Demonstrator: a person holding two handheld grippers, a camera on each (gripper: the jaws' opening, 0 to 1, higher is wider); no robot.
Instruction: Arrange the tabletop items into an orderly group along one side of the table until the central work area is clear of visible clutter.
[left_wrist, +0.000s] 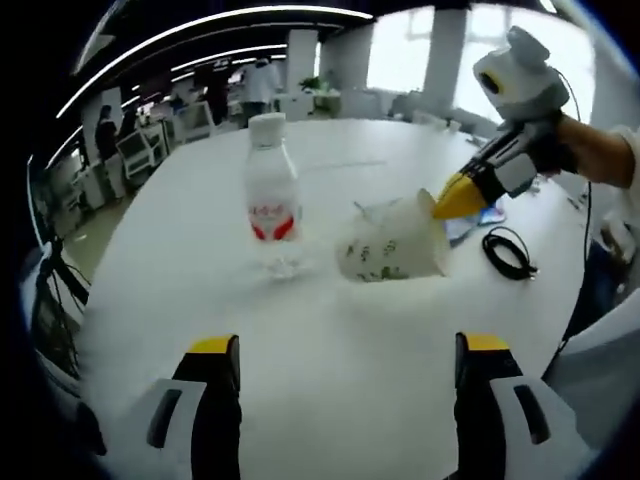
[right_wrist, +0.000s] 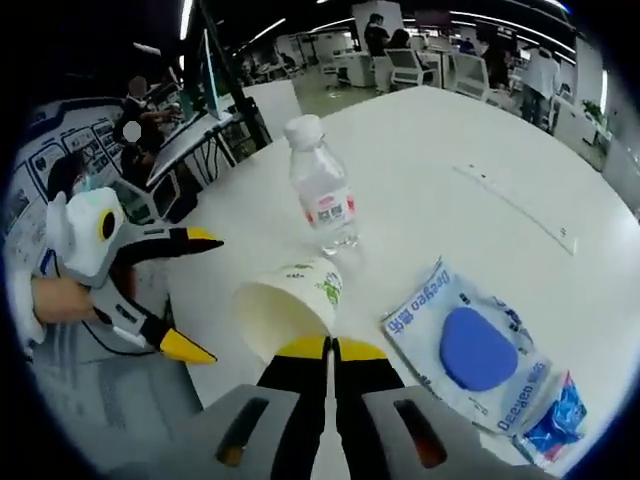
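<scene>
In the left gripper view, my left gripper (left_wrist: 340, 375) stands with jaws wide and empty over the white bench (left_wrist: 330, 330); ahead from left to right stand the upright water bottle (left_wrist: 272, 195), the tipped paper cup (left_wrist: 395, 243), and a coiled black cable (left_wrist: 508, 252). My right gripper (right_wrist: 331, 350) has its jaws pinched on the cup's rim. Behind the bench lies an open office with desks (left_wrist: 150, 140), ceiling light strips (left_wrist: 215, 25) and bright windows (left_wrist: 400, 50); in the right gripper view, a blue packet (right_wrist: 475, 350) lies flat just right of the cup.
</scene>
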